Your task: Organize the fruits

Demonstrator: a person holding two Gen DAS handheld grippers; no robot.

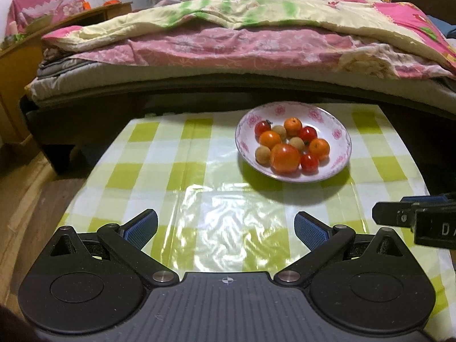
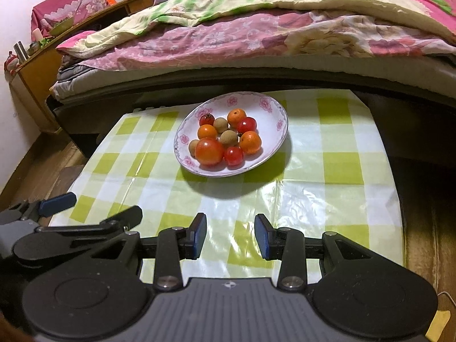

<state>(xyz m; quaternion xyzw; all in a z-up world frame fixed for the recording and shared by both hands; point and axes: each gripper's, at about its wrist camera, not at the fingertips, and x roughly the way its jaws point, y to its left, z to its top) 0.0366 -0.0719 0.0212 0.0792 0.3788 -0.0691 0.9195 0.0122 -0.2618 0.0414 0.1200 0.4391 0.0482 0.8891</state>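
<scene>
I am holding my left gripper (image 1: 225, 229) and right gripper (image 2: 230, 235) wide apart, gripping nothing. Straight ahead, all the fruits (image 2: 225, 139) are sitting mixed together in the flowery plate (image 2: 270, 114). Gathered already, or waiting for sorting? I cannot tell.

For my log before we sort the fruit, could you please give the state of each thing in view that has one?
Left gripper: open, empty, held over the table.
Right gripper: open, empty, held over the table.
Plate: upright on the tablecloth, holding all the fruit.
Fruit: mixed in one pile, none sorted out.
Bed: unmade, blankets rumpled.
</scene>
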